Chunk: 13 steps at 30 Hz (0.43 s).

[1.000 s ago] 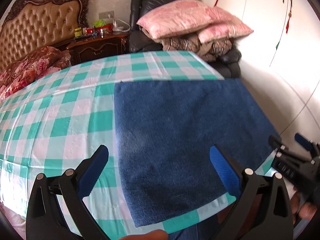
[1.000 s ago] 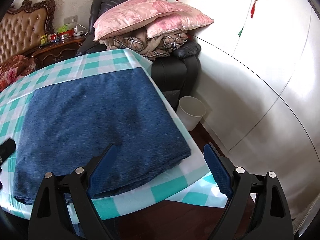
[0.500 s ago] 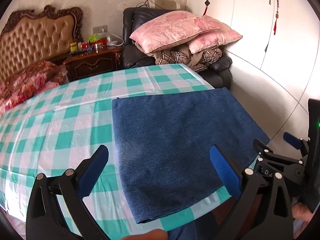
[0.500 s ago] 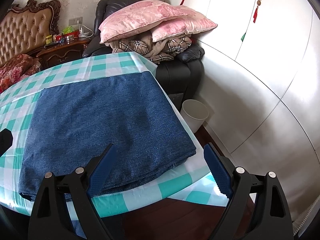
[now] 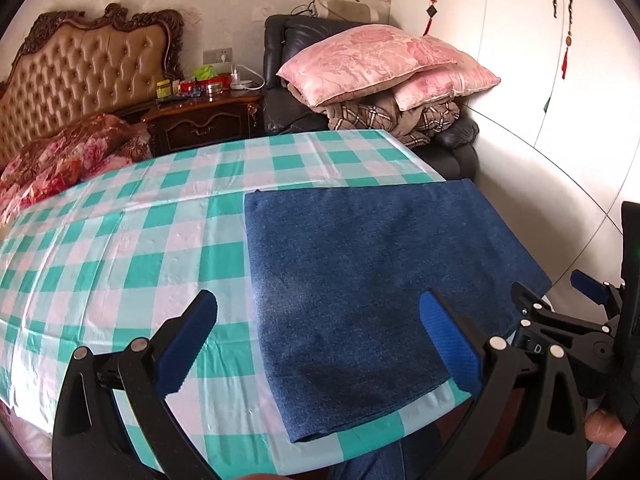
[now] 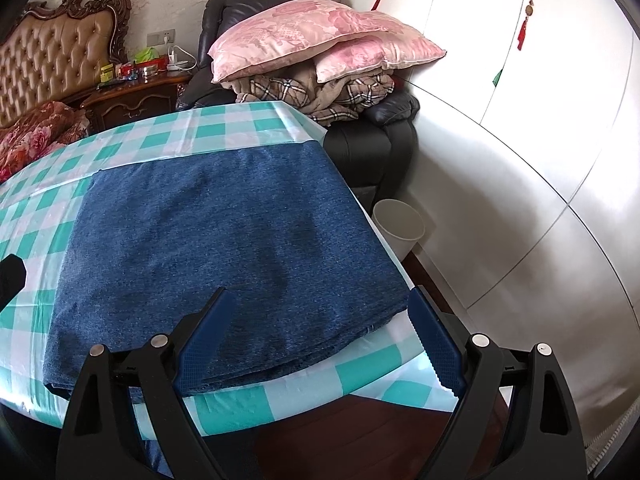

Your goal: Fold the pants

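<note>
There are 2 grippers, 1 pair of pants, 2 pink pillows and 1 white bin. The left gripper [image 5: 318, 342] hangs with its blue pads spread wide and nothing between them; the right gripper [image 6: 320, 338] is likewise spread wide and empty. The denim pants [image 6: 224, 248] lie folded into 1 flat, dark blue rectangle with layered edges showing at the near side. They rest on the right-hand end of the table, near its front edge, reaching the right edge. A teal-and-white checked tablecloth [image 5: 120, 240] covers the table. Behind it, the pink pillows [image 6: 316, 36] sit stacked on plaid bedding on a black armchair [image 6: 372, 140]. A tufted headboard [image 5: 88, 68] and wooden nightstand [image 5: 204, 120] stand at left, white wardrobe doors [image 6: 540, 100] at right, with the bin [image 6: 398, 226] on the floor.
</note>
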{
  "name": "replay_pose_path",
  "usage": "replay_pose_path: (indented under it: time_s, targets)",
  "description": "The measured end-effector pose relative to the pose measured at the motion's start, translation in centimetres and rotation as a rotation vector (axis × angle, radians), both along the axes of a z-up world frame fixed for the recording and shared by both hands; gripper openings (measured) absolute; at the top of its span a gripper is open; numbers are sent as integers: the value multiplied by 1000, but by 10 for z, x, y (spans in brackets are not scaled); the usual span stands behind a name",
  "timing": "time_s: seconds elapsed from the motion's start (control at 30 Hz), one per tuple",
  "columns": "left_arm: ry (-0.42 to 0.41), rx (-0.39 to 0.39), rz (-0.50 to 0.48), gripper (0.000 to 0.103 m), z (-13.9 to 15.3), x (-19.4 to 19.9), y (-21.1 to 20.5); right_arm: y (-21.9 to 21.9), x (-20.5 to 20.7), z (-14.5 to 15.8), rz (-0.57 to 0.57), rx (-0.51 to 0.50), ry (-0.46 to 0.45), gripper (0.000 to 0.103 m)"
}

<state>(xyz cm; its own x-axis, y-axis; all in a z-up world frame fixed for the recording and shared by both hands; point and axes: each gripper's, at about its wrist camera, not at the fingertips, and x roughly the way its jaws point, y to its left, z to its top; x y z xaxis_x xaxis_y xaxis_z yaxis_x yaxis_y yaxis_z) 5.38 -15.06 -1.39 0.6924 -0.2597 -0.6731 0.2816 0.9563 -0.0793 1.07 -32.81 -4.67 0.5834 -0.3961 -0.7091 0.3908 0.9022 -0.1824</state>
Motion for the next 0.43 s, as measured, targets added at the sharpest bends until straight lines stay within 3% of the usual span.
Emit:
replay_pose_path:
  time_s: [0.1,0.43]
  targets:
    - [-31,18,-4,101,-1,-5,-3,1,2,-1,3,-2,5,85]
    - [-10,36,-72,101,-3,-7,-16,3,4,-1,6,-3,6,85]
